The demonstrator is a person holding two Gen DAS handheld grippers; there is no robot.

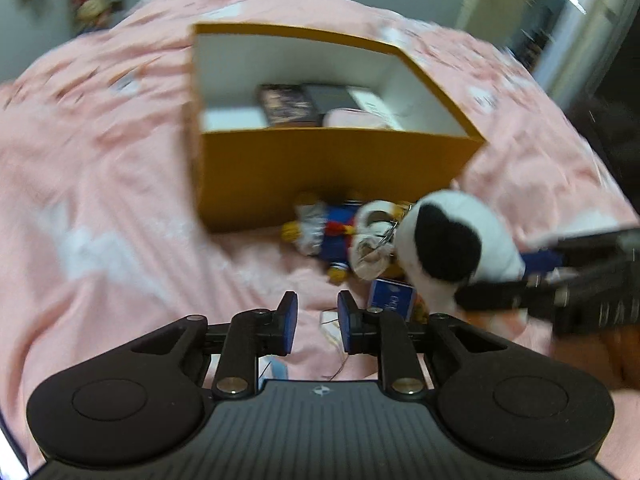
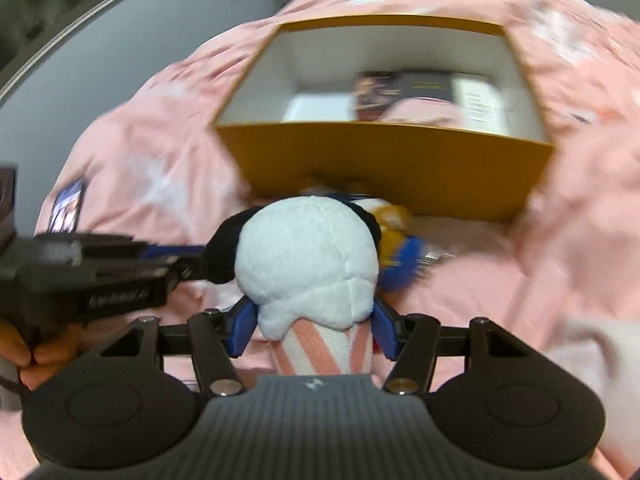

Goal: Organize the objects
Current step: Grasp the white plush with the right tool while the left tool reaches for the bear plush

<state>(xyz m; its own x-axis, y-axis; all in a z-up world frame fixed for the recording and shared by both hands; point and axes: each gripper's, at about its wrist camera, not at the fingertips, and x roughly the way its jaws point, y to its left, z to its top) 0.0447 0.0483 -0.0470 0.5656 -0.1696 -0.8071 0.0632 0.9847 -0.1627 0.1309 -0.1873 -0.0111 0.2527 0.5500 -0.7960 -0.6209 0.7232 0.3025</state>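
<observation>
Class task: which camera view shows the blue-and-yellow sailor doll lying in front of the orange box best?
The left wrist view: the blue-and-yellow sailor doll lies almost wholly in sight against the orange cardboard box. In the right wrist view the white plush toy between the right gripper's pads hides most of the doll; only blurred edges show.

Little here can be read. On the side of my left gripper point(image 2: 100, 272), seen from my right wrist camera, a line of white lettering runs along the black body — too blurred to spell out. By the toys on the bed lies a small blue box point(image 1: 391, 295) with white letters, only partly in view and not legible. In the yellow box point(image 1: 320, 172), a white sheet point(image 2: 478, 102) carries rows of dark print — smeared beyond reading. A small round emblem point(image 1: 319, 391) sits on my left gripper's body, a mark without words.
</observation>
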